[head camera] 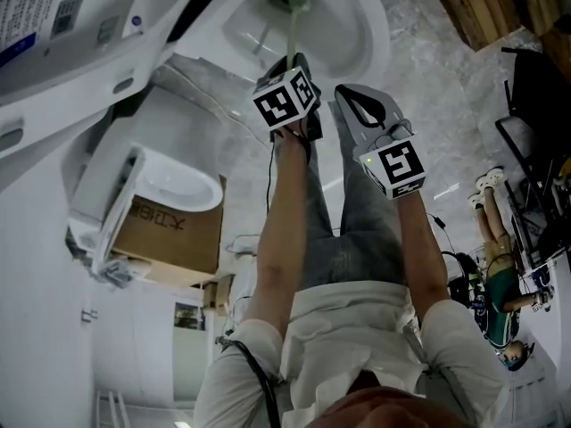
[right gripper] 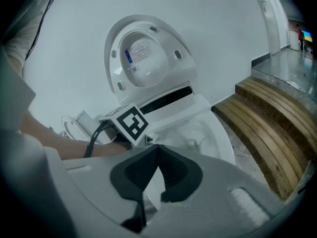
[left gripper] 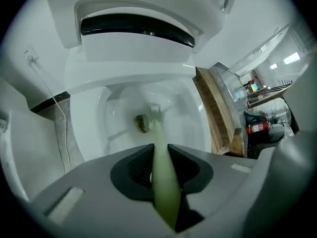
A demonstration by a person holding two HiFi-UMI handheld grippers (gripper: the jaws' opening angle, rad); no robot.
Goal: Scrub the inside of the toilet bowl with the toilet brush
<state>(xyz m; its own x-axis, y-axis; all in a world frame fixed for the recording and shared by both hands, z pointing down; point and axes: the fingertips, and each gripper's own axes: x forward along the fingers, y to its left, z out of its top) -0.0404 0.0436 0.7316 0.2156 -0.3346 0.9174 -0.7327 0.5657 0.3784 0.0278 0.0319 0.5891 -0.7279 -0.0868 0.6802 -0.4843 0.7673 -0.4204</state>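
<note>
A white toilet bowl (head camera: 357,25) stands open, its lid (right gripper: 143,58) raised against the wall. My left gripper (left gripper: 159,150) is shut on the pale green handle (left gripper: 163,177) of the toilet brush. The brush head (left gripper: 154,110) is down inside the bowl, next to a dark patch at the drain (left gripper: 142,123). In the head view the left gripper (head camera: 294,61) hovers over the bowl's near rim with the handle (head camera: 292,25) running into it. My right gripper (right gripper: 158,148) is shut with nothing in it, held just right of the left one (right gripper: 131,123), short of the bowl (right gripper: 218,133).
Wooden steps (right gripper: 277,113) run along the right of the toilet. A thin cable (left gripper: 54,113) hangs down the wall on the left. A cardboard box (head camera: 174,230) and another white fixture (head camera: 178,181) sit to the left. A person (head camera: 500,283) stands at far right.
</note>
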